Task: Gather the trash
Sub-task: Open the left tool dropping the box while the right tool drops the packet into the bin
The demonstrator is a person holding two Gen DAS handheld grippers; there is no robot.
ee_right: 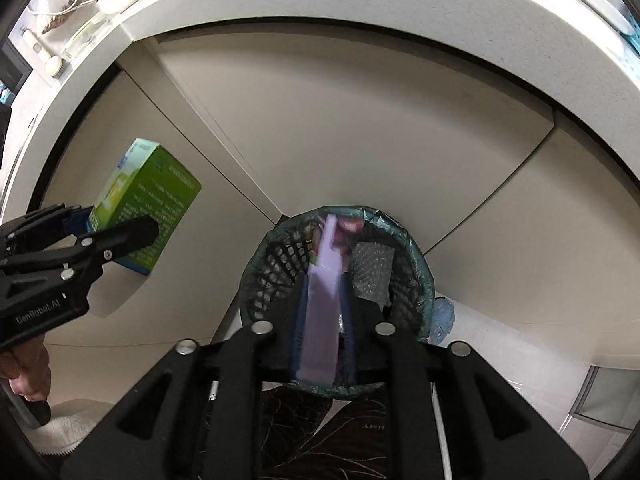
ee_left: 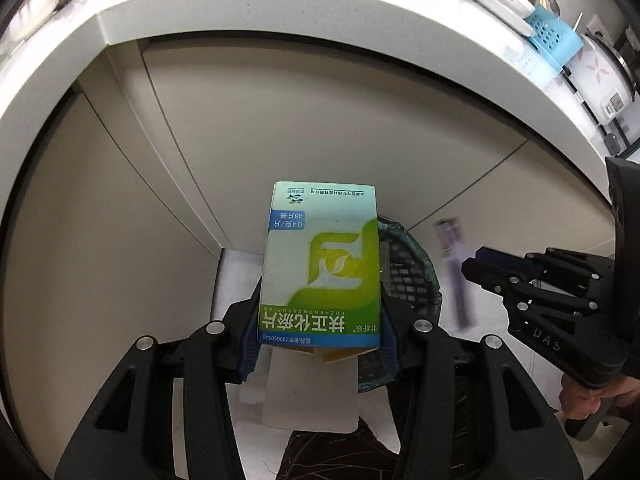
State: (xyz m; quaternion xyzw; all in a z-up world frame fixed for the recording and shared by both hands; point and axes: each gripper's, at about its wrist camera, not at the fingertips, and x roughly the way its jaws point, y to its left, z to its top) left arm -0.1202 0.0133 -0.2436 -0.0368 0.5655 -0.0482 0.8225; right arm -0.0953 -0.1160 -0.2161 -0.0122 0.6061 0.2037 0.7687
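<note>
Left wrist view: the left tongs (ee_left: 320, 332) clench the green-and-white cardboard medicine box (ee_left: 320, 264) by its lower side walls, above the black mesh wastebasket with a green liner (ee_left: 416, 276). It looks light, stiff and crushable.

Right wrist view: the right tongs (ee_right: 322, 332) stand parted; the blurred flat lilac carton (ee_right: 320, 312) between them looks released over the basket.

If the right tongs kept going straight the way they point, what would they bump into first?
Probably the waste basket. The right tongs point down into its open top, with a purple box between their fingers, so that box would likely meet the trash inside first. Depth is hard to judge.
</note>
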